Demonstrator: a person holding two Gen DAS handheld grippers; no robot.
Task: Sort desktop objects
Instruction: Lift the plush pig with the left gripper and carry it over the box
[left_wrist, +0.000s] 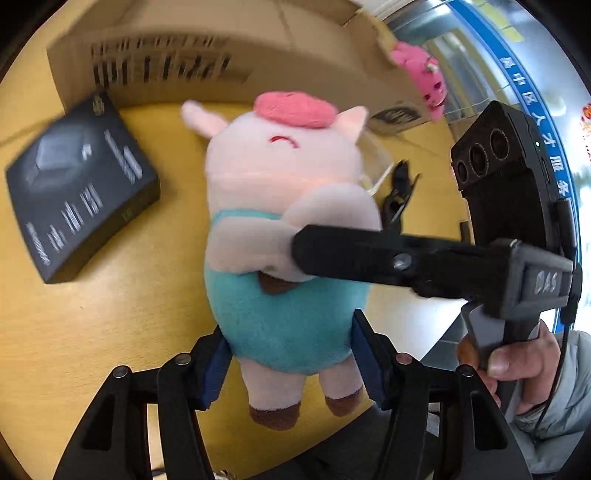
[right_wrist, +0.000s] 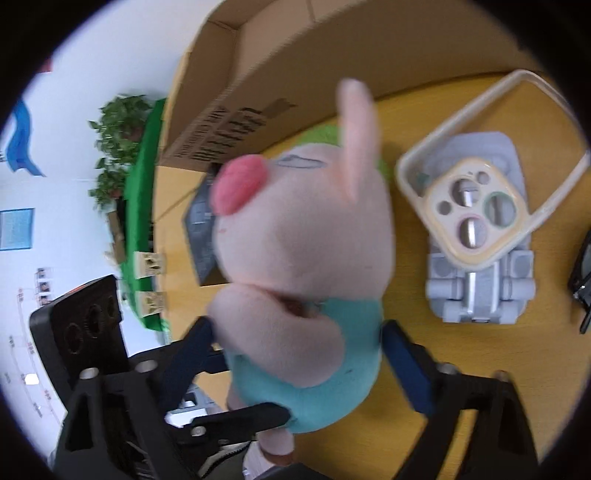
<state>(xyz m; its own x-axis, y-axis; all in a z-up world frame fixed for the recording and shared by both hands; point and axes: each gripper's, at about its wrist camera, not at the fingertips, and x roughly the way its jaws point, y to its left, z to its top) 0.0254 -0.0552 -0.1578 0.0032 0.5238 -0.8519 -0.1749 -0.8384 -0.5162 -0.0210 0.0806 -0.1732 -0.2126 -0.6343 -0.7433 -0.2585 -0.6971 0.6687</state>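
Cardboard box (left_wrist: 229, 51) w/ pink plush (left_wrist: 421, 79) at rim (interior hidden).

Cardboard box (left_wrist: 229, 48) walls off the table (left_wrist: 92, 314) behind the plush pig (left_wrist: 284, 229).

Both wrist views look down closely at one plush pig (left_wrist: 284, 229).

One pig plush (left_wrist: 284, 236), one pink plush (left_wrist: 421, 79) at one o'clock, one cardboard box (left_wrist: 221, 48), one black box (left_wrist: 79, 186) at nine o'clock.
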